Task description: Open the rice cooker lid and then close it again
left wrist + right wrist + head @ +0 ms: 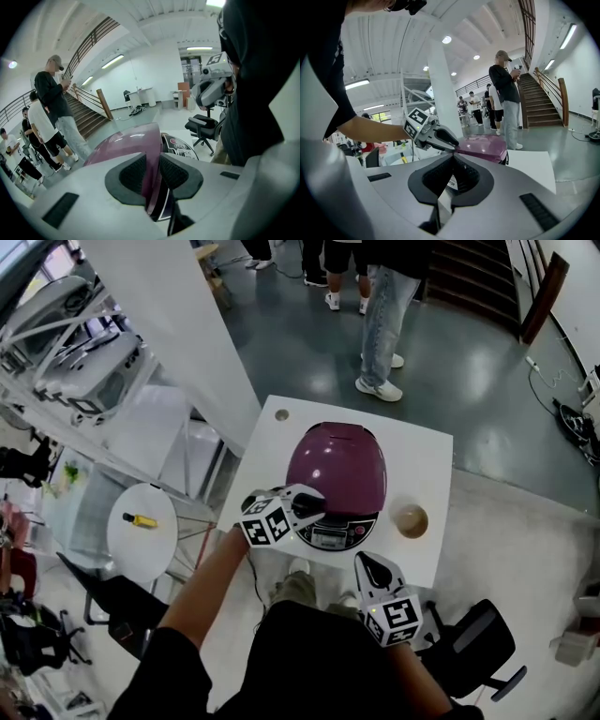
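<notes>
Purple cooker (330, 521) sits mid table (427, 451), panel (335, 536) facing me. Lid (124, 145) domed, glossy, looks down or nearly so; I can't make out any gap. Cup (411, 519) just right of cooker. My left forearm reaches in from lower left, left gripper (312, 503) tilted down at lid's front-left rim. Pads (133, 173) set narrow, clamped on that rim, purple edge running between them. Right gripper (452, 158) hangs off table's near edge, pointing at cooker, jaws pressed together, nothing in them.
</notes>
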Available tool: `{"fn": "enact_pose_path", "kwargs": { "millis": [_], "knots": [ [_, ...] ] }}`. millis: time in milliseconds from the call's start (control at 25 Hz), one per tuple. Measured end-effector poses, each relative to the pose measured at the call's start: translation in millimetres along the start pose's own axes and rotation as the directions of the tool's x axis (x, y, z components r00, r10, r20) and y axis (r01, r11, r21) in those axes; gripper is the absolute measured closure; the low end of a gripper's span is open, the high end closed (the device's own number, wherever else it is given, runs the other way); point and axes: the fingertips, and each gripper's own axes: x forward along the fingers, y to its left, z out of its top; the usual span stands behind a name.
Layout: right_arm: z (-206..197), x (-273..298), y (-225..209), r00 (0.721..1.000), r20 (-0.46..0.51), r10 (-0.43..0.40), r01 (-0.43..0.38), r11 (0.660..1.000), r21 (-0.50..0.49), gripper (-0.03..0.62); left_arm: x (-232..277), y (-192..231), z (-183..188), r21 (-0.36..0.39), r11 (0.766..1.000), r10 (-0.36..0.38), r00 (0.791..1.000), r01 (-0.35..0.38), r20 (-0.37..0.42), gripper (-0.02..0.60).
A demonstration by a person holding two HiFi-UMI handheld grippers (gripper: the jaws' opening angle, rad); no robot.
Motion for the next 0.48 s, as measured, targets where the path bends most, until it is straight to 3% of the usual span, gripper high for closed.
{"fn": "enact_pose_path", "kwargs": {
  "millis": [480],
  "knots": [
    [-1, 2, -10, 1.000, 0.001, -0.020, 0.020, 1.000, 0.025, 0.594, 14, -12, -19, -0.021, 0.998, -0.057, 0.997, 0.056, -0.042, 0.499]
  ]
}}
